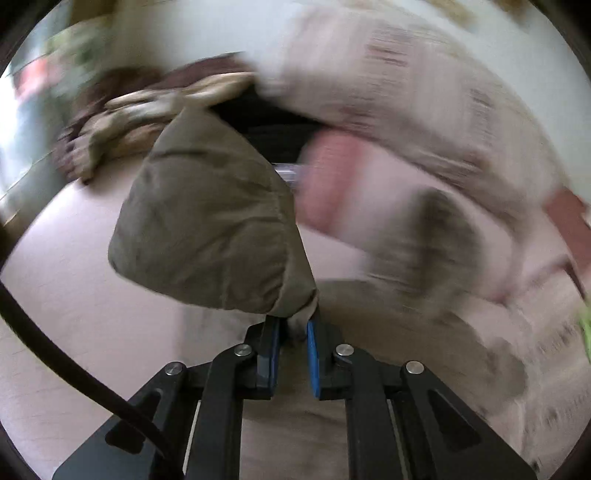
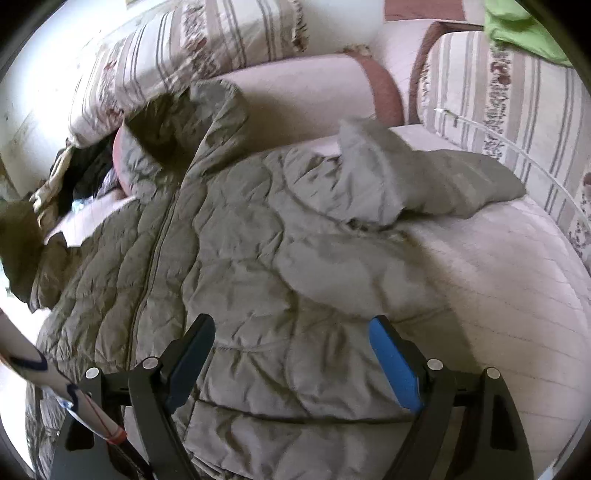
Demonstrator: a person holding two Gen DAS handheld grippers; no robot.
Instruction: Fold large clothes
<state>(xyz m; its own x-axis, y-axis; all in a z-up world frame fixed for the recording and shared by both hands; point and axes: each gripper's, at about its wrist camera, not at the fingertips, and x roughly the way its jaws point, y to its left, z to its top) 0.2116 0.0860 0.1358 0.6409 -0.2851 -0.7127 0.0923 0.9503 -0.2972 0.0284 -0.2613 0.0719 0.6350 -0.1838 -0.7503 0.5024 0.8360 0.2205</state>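
An olive quilted jacket (image 2: pixel 236 266) lies spread front-up on a pale sofa seat (image 2: pixel 517 314), zip running up the middle, collar at the back, one sleeve (image 2: pixel 424 184) folded across the upper right. My right gripper (image 2: pixel 291 332) is open and empty, hovering just above the jacket's lower part. In the left wrist view my left gripper (image 1: pixel 293 332) is shut on the cuff end of the jacket's other sleeve (image 1: pixel 210 225), which is lifted above the seat. That view is blurred by motion.
Striped floral cushions (image 2: pixel 177 48) line the back and right of the sofa. A pink bolster (image 2: pixel 306 96) lies behind the jacket. A heap of dark and patterned clothes (image 2: pixel 74 173) sits at the left. A green cloth (image 2: pixel 517 29) lies at the top right.
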